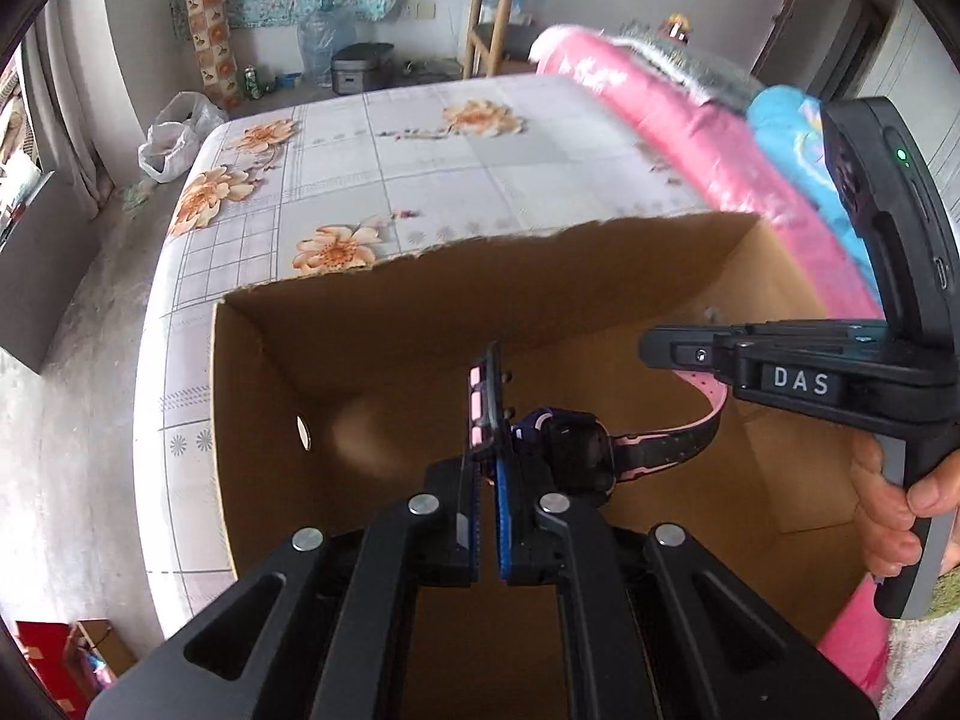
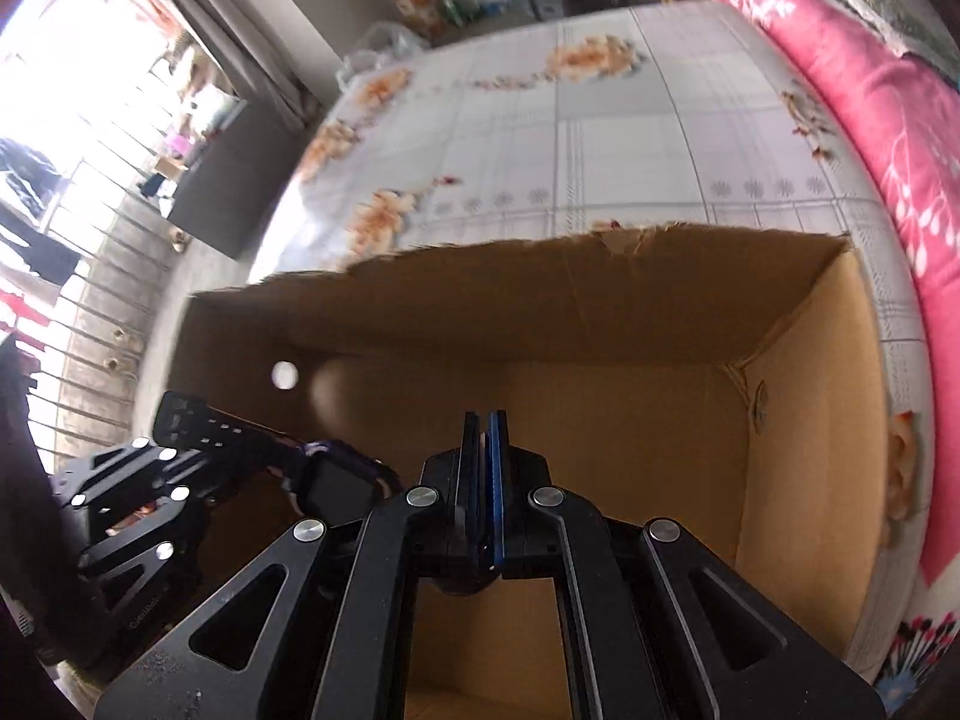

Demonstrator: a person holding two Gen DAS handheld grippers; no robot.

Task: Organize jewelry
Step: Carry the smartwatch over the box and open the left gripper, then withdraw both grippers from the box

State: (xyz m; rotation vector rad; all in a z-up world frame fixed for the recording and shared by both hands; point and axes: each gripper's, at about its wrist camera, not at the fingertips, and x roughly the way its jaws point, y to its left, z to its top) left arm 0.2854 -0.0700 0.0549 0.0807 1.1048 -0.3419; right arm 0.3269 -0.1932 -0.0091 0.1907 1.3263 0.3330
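Note:
A smartwatch [image 1: 576,450] with a black and pink strap hangs stretched between my two grippers above an open cardboard box [image 1: 360,312]. My left gripper [image 1: 487,396] is shut on one strap end, which stands upright between its pads. The other strap end [image 1: 708,408] curves up to the right, where my right gripper [image 1: 657,354] is shut on it, held by a hand [image 1: 888,516]. In the right wrist view my right gripper [image 2: 483,420] is shut with a pink sliver of strap between its pads. The watch [image 2: 336,486] and my left gripper [image 2: 198,438] are at the lower left over the box [image 2: 600,300].
The box stands on a bed with a flowered sheet [image 1: 420,168]. Rolled pink bedding [image 1: 672,120] and blue bedding [image 1: 786,126] lie along the bed's right side. A white plastic bag [image 1: 168,144] and a wooden stool [image 1: 492,18] are on the floor beyond.

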